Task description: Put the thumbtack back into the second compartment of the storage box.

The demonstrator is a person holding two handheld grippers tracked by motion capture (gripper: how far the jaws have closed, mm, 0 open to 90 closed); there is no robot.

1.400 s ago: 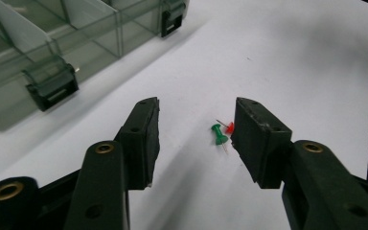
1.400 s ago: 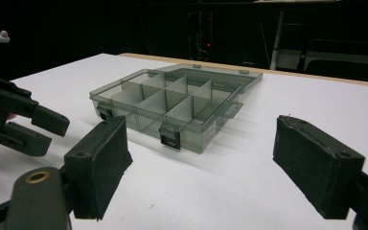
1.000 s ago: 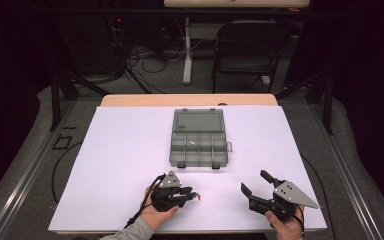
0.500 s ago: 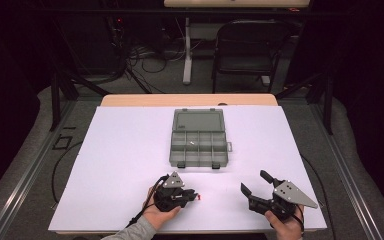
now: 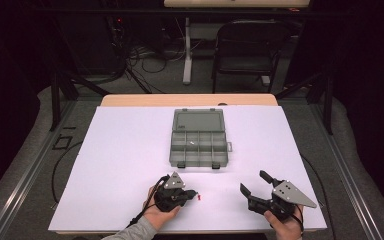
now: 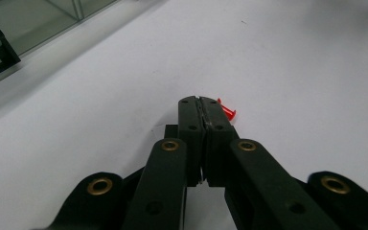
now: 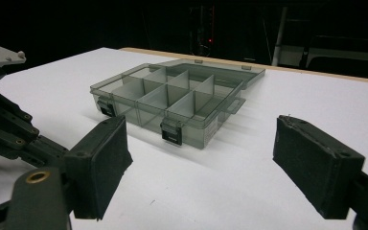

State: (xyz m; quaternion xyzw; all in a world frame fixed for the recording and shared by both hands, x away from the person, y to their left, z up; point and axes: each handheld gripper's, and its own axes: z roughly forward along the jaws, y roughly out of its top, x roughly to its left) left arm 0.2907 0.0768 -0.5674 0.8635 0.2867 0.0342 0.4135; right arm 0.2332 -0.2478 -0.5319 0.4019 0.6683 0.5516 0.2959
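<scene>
Beside the left claw's [image 6: 204, 103] tip, a small red piece [image 6: 228, 109].

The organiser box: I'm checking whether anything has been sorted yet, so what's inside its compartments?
The organiser box lies open. One compartment holds a small pale item; the others look bare. The dividers hide some corners.

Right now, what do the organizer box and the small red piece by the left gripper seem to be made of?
Organizer box: probably hard plastic, smoky grey and translucent; its dividers show through the walls, and the latches are black. Small red piece: likely glossy plastic, bright red; it is too small and too hidden behind the shut left gripper to be sure.
</scene>
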